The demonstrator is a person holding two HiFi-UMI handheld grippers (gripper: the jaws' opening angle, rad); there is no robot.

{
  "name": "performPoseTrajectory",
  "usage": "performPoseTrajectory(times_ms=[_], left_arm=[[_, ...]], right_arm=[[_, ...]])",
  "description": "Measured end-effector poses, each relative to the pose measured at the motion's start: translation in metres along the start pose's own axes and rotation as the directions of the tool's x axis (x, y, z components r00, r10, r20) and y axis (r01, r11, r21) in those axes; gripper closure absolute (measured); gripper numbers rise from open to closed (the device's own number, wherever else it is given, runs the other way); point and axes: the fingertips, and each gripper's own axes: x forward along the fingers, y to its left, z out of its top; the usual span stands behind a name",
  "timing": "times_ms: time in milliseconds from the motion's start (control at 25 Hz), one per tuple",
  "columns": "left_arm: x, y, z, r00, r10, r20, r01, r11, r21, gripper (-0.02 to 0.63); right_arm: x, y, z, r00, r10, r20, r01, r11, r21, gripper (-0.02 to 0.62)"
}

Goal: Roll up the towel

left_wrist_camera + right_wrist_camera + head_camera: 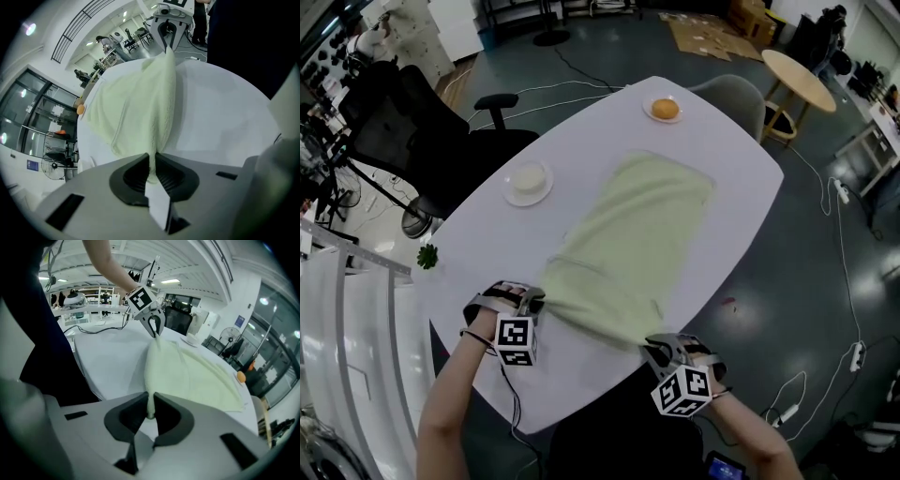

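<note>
Where the towel lies: the pale green towel is spread lengthwise on the white worktop. Its far end lies flat short of the plate carrying an orange. Its near end is raised off the surface at your edge.
Left tool: jaws are closed on the near left corner, with cloth pinched between the pads.
Right tool: jaws are closed on the near right corner, with a fold of cloth between the pads.
Near hem: it runs between your two tools, clear of the worktop.
Handling, judged: light, soft and limp, with no stiffness to hold a shape. The pile should drag on the worktop rather than slide. It is not fragile.
Hold points, judged: the two near corners, as you have them, are correct. Keep the hem evenly drawn so the roll starts straight. Both bites look shallow, so a hard tug could pull a corner free.
Bystanding item: a saucer sits left of the towel, apart from it.
</note>
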Motion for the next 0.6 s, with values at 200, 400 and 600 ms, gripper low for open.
performPoseTrajectory(times_ms=[200, 400, 600], left_arm=[[-0.022, 0.013, 0.006, 0.998, 0.053, 0.025, -0.053, 0.999, 0.006, 0.558], [-0.045, 0.01, 0.013, 0.996, 0.055, 0.076, -0.052, 0.998, -0.04, 0.56], [-0.062, -0.008, 0.019, 0.995, 0.051, 0.083, -0.05, 0.999, -0.02, 0.561]], right_arm=[[-0.025, -0.017, 0.011, 0.999, -0.041, 0.014, 0.042, 0.998, -0.042, 0.561], [-0.047, -0.023, 0.015, 0.997, -0.081, 0.011, 0.082, 0.993, -0.087, 0.563], [-0.064, -0.009, 0.016, 0.996, -0.09, 0.007, 0.091, 0.99, -0.11, 0.563]])
